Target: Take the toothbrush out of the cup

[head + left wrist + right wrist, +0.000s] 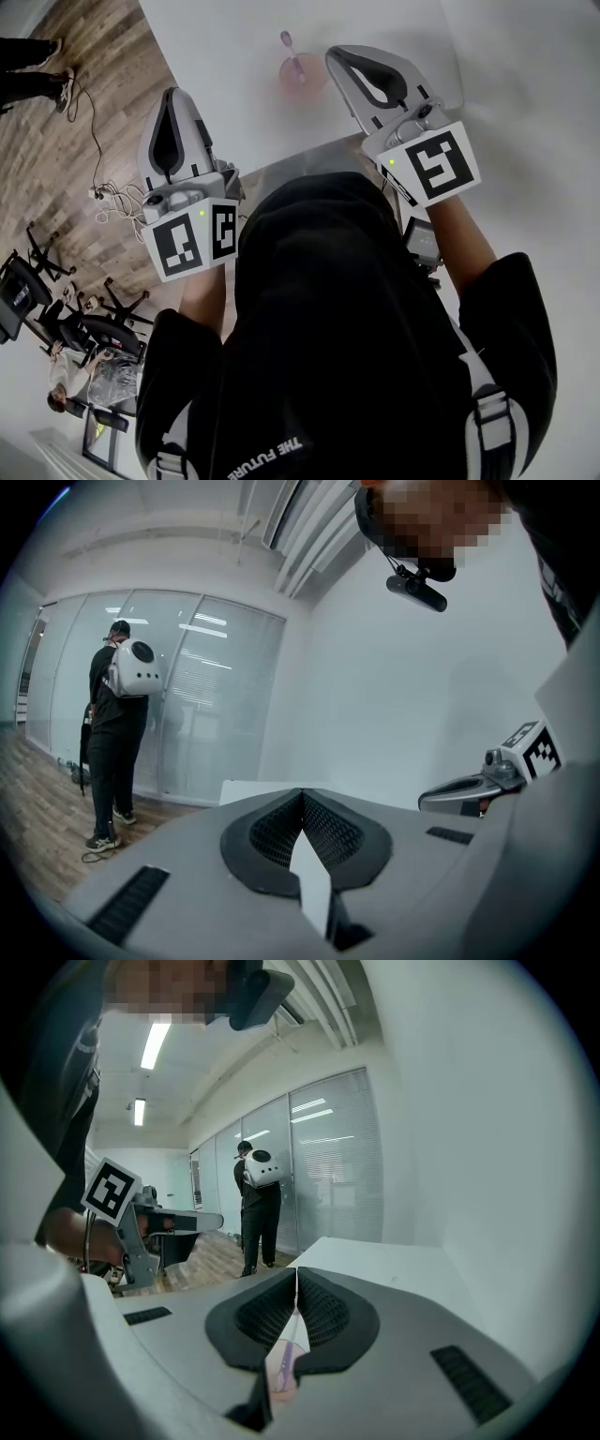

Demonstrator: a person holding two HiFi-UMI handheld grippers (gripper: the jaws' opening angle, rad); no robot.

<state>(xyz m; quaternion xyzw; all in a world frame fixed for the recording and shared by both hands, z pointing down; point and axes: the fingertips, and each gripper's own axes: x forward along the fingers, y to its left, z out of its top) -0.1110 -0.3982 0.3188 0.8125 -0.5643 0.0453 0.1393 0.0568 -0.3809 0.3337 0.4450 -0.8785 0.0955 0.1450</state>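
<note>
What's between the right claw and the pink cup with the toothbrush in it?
Nothing. In the head view, only a bare bit of the white table lies between the right claw and the see-through pink cup holding the pale purple toothbrush.

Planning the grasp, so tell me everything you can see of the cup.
The cup is pink and looks like translucent plastic. It stands upright on the white table. A toothbrush leans inside it, with its head sticking up above the rim. Nothing else touches the cup.
</note>
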